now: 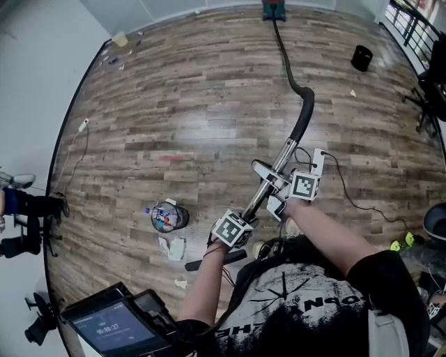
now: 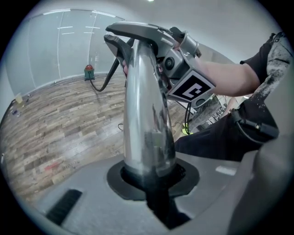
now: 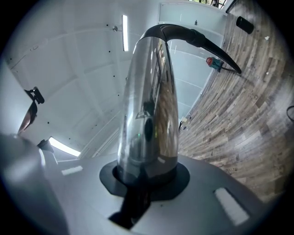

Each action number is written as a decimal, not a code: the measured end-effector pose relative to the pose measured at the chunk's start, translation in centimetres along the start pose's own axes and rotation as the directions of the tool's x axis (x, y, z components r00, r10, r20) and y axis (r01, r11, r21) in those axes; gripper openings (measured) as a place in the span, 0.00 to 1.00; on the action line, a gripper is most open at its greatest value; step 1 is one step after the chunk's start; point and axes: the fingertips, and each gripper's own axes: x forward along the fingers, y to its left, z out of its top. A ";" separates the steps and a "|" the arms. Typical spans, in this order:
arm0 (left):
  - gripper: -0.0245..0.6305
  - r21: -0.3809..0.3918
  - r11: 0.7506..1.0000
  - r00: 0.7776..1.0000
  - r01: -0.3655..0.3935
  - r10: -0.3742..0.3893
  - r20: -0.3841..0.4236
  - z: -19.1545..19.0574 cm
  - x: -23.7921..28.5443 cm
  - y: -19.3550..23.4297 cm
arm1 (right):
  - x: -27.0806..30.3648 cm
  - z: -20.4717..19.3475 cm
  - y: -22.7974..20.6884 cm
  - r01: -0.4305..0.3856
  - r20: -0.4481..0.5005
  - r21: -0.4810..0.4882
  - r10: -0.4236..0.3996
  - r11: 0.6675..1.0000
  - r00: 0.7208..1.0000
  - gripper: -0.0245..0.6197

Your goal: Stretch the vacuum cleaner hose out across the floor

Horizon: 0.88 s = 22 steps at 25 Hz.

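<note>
The person is standing on the plank floor [image 1: 174, 118] and gripping the vacuum's metal wand [image 1: 277, 167] with both tools. The left gripper [image 1: 245, 215] is clamping the lower part of the wand, its marker cube sitting just beside the tube. In the left gripper view the chrome tube is filling the gap between the jaws, which are closing narrowly on it. The right gripper [image 1: 280, 193] is holding the same wand higher up, below the curved grey handle [image 2: 138, 31]. In its own view the jaws are likewise pressing on the shiny tube, with no free gap showing. The two grippers are sitting near each other along the wand, the right one further from the person's body.

The vacuum cleaner hose [image 1: 284, 56] is running from the red-topped vacuum cleaner [image 1: 273, 8], which is standing at the far edge of the floor by the glass wall. The black hose is lying in a fairly straight line across the planks toward the person. Then it is lifting off the floor in a bend and joining the top of the wand.

A black bin [image 1: 361, 58] is standing near the far right corner of the floor, well apart from the hose. A clear container [image 1: 168, 216] is lying on the planks to the left of the left gripper, with scraps of paper [image 1: 174, 247] just beside it. A thin black cable [image 1: 352, 199] is trailing over the floor on the right. A screen [image 1: 115, 326] is glowing at the near left corner.
</note>
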 end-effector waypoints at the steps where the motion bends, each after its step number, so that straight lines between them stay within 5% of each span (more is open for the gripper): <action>1: 0.15 -0.005 1.000 1.000 0.008 -0.008 -0.001 -0.9 -0.4 0.0 | 0.4 -0.9 0.2 0.003 0.000 0.009 -0.003 1.000 1.000 0.12; 14: 0.15 -0.130 0.991 0.994 -0.006 -0.008 -0.107 -10.6 -1.1 -2.6 | -0.3 -11.0 -2.6 0.049 -0.071 0.144 -0.039 0.988 0.997 0.14; 22: 0.15 -0.202 0.977 0.973 -0.064 0.016 -0.231 -14.2 3.7 -5.9 | -6.7 -15.7 -8.8 0.210 -0.258 0.177 -0.161 0.962 0.953 0.20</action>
